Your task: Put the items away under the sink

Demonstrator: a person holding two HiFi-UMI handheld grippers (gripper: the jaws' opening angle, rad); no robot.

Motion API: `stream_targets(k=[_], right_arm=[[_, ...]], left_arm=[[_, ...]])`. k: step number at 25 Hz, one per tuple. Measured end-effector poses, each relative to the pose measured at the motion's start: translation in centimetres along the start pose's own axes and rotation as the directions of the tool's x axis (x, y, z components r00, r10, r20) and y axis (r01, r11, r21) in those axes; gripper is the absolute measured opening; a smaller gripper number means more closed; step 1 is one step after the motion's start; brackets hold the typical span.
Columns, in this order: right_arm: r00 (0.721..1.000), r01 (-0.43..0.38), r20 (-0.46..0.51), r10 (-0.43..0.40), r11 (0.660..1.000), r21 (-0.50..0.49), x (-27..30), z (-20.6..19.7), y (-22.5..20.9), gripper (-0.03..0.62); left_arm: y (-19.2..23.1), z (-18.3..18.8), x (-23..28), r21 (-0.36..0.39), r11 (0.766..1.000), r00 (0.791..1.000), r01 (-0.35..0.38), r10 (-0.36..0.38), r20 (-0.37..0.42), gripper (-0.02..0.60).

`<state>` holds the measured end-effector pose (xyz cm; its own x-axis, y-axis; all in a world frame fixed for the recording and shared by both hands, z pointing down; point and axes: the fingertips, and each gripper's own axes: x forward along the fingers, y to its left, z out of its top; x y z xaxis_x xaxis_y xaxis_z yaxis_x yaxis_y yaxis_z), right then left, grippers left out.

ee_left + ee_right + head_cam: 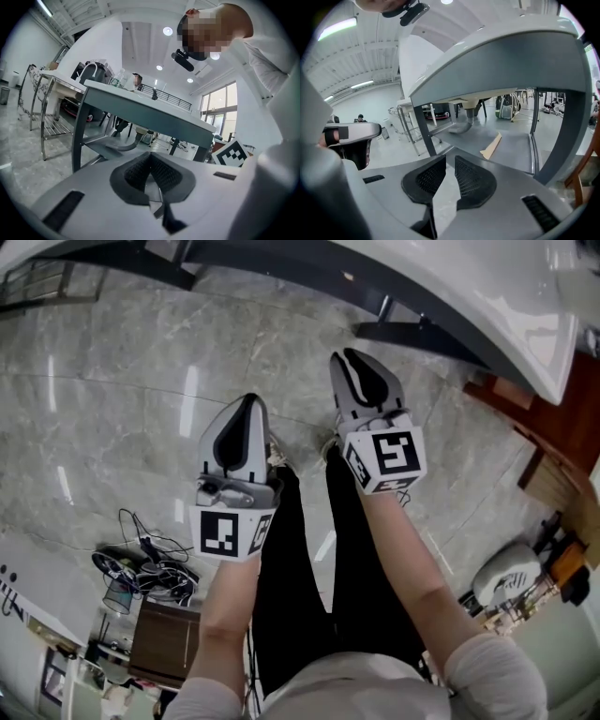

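We see both claws empty, left gripper (250,404) pinched shut, right gripper (450,159) a narrow slit apart, tan flat piece (491,146) lying on the shelf (516,149) under the sink (501,61).

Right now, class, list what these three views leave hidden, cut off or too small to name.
- Items to put away: none shows in any view.
- Sink top: head view, cut off by the upper edge.
- Tan strip on the shelf: right gripper view, too small to identify.
- Floor clutter: head view, lower left, too small and tangled to name.
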<state>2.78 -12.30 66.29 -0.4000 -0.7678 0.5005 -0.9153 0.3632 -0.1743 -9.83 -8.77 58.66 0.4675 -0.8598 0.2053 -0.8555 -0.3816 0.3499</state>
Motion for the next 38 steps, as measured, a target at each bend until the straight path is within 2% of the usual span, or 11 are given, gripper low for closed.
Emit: stream_targets(k=[8,14,22,28,38], right_arm=[[0.999,-0.048,-0.013,0.048,0.999,0.011,-1.6,0.2,1.6,0.064],[0.998,-0.056,-0.01,0.056,0.998,-0.011,-3.1,2.5,0.6,0.055],[0.999,-0.049,0.009,0.049,0.998,-0.041,-5.6,6.5,-1.3,0.046],[0.995,-0.101,0.008,0.102,0.993,-0.063,-8.9,9.2,-0.5,0.046],[0.981,-0.158,0.092,0.168,0.982,-0.105,-15.1,17.0,0.1,0.046]], left_arm=[[0.1,-0.2,-1.4,-0.012,0.999,0.999,-0.037,0.037,-0.04,0.003],[-0.5,1.2,-1.7,-0.013,0.998,0.996,-0.066,0.065,-0.056,0.003],[-3.2,6.0,-0.6,0.009,0.999,0.999,-0.051,0.051,-0.013,0.003],[-5.4,9.6,-0.8,0.027,0.998,0.999,-0.048,0.048,0.01,0.003],[-8.7,16.9,-3.2,0.037,0.996,0.995,-0.077,0.074,0.07,0.003]])
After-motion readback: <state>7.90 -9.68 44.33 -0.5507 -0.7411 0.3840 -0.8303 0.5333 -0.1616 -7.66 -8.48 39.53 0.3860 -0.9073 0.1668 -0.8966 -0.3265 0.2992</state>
